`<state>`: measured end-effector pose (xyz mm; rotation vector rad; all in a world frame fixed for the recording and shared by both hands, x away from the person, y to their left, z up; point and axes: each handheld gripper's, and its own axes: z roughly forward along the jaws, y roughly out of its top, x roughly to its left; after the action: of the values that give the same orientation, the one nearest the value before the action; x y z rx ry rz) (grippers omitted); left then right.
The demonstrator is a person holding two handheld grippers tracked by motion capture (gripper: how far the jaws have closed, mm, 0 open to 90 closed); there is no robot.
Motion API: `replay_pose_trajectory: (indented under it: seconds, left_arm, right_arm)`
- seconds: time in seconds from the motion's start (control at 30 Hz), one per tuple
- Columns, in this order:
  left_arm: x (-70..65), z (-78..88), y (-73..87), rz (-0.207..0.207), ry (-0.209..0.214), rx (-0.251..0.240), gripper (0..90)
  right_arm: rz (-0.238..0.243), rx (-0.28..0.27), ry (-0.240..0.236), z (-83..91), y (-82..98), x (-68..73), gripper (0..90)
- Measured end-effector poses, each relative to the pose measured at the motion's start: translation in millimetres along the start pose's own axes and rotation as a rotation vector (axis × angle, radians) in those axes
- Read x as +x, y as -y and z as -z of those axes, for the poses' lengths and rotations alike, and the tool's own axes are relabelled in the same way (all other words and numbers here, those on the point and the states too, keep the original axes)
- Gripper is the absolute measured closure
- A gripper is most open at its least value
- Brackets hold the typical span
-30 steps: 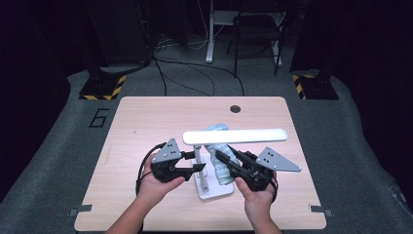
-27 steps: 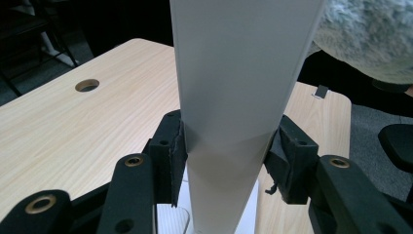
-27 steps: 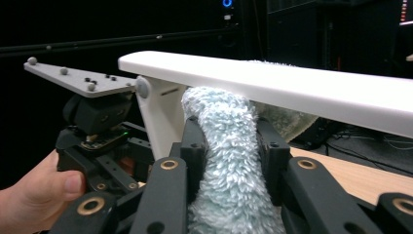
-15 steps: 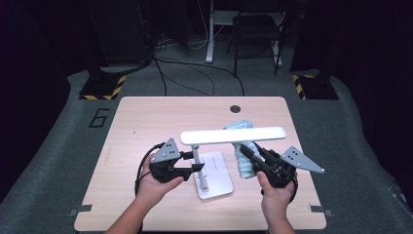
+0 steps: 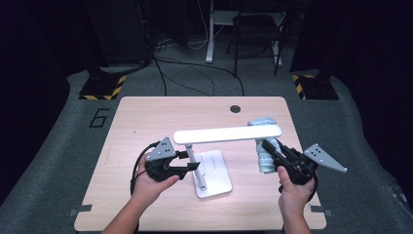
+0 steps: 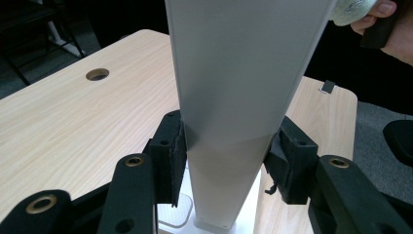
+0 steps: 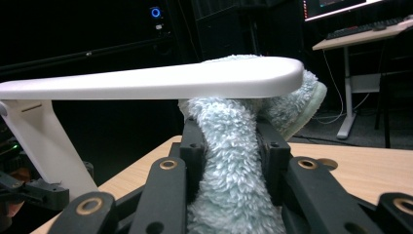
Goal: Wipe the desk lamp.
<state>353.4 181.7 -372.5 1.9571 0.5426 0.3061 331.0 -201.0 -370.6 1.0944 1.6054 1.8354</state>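
A white desk lamp stands mid-table on a flat base (image 5: 216, 175), its long head (image 5: 229, 134) level above it. My left gripper (image 5: 191, 167) is shut on the lamp's upright stem (image 6: 234, 112), a black pad pressing each side. My right gripper (image 5: 268, 146) is shut on a fluffy light-blue cloth (image 5: 265, 158) at the right end of the lamp head. In the right gripper view the cloth (image 7: 234, 161) rises between the jaws and its top touches the underside of the lamp head (image 7: 156, 80).
The wooden table (image 5: 146, 117) has a round cable hole (image 5: 235, 108) at its far edge. Behind the table are a chair (image 5: 255, 29), cables on the floor and two yellow-black striped stands (image 5: 102, 87). A desk with a keyboard (image 7: 360, 29) stands farther off.
My right gripper carried the fluffy cloth to the right, from over the lamp base to the right end of the lamp head. The left gripper stayed on the stem.
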Motion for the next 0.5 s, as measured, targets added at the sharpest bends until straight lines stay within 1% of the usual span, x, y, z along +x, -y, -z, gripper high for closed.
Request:
replay_pose_trajectory:
  seconds: [0.13,0.2,0.23,0.3,0.37,0.5]
  left_arm:
    - [0.5,-1.7,0.5,0.003,0.004,-0.007,53.1]
    - [1.0,-2.1,1.2,0.006,0.004,-0.014,53.1]
    - [1.6,-2.5,1.8,0.008,0.008,-0.017,53.0]
    - [1.5,-3.0,1.8,0.011,0.007,-0.017,52.8]
    - [1.4,-3.4,1.4,0.012,0.008,-0.018,52.8]
    - [1.6,-2.8,0.5,0.020,0.010,-0.007,52.6]
  right_arm:
    - [-0.002,0.004,0.000,-2.0,0.7,3.3,70.2]
    - [-0.008,0.008,-0.012,-4.5,0.7,7.4,70.2]
    - [-0.001,0.009,-0.014,-5.6,0.5,8.9,70.2]
    - [0.000,0.017,-0.035,-10.1,0.2,15.9,70.1]
    - [0.012,0.026,-0.053,-14.7,0.1,22.4,70.1]
    - [0.009,0.033,-0.091,-23.8,1.7,33.8,69.9]
